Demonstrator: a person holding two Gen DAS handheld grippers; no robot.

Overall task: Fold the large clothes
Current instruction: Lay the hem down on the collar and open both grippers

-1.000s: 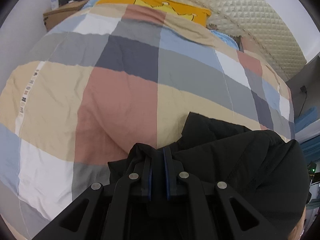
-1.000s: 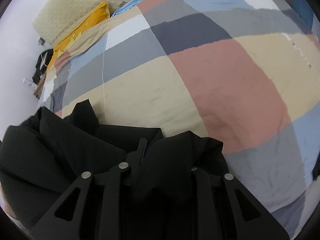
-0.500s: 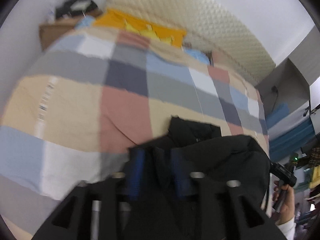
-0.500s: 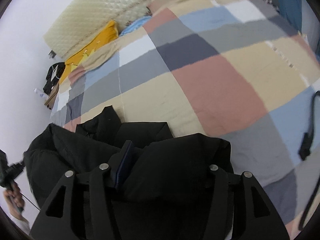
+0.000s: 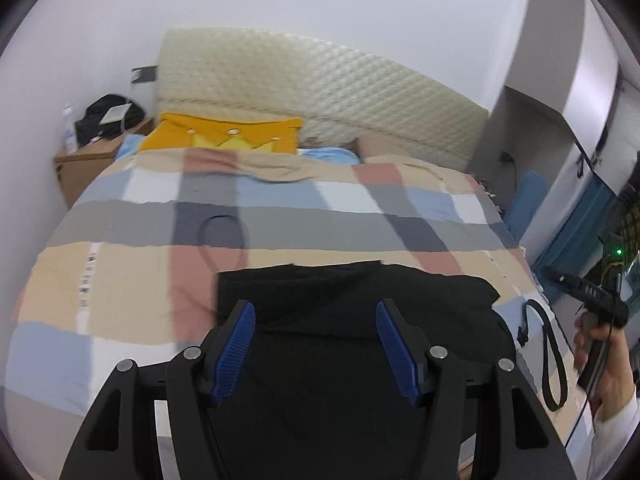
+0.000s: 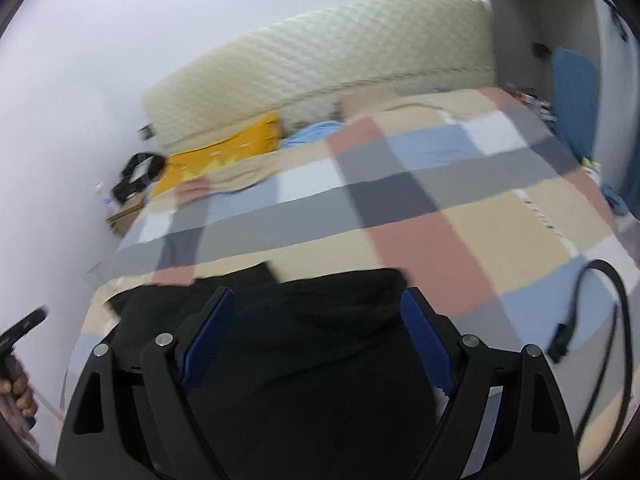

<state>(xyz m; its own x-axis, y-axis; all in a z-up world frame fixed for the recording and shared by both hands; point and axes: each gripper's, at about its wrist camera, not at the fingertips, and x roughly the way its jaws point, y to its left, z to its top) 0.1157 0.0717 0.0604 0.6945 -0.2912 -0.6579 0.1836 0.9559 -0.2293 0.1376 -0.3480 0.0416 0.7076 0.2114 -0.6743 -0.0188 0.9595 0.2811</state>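
Note:
A black garment (image 5: 352, 320) lies folded in a flat block at the near edge of the bed, on the checked quilt (image 5: 280, 216). It also shows in the right wrist view (image 6: 312, 340). My left gripper (image 5: 316, 312) is open, lifted above the garment, with nothing between its blue pads. My right gripper (image 6: 316, 300) is open too, held above the same garment and empty. The near part of the garment is hidden behind both grippers.
A yellow pillow (image 5: 224, 136) and quilted headboard (image 5: 320, 92) are at the far end. A wooden nightstand (image 5: 84, 160) with a black bag stands far left. A black strap (image 5: 548, 344) lies on the quilt right of the garment, also seen in the right wrist view (image 6: 600, 320).
Both grippers opened and let go of the black garment, then lifted up and back. The garment now lies flat on the quilt.

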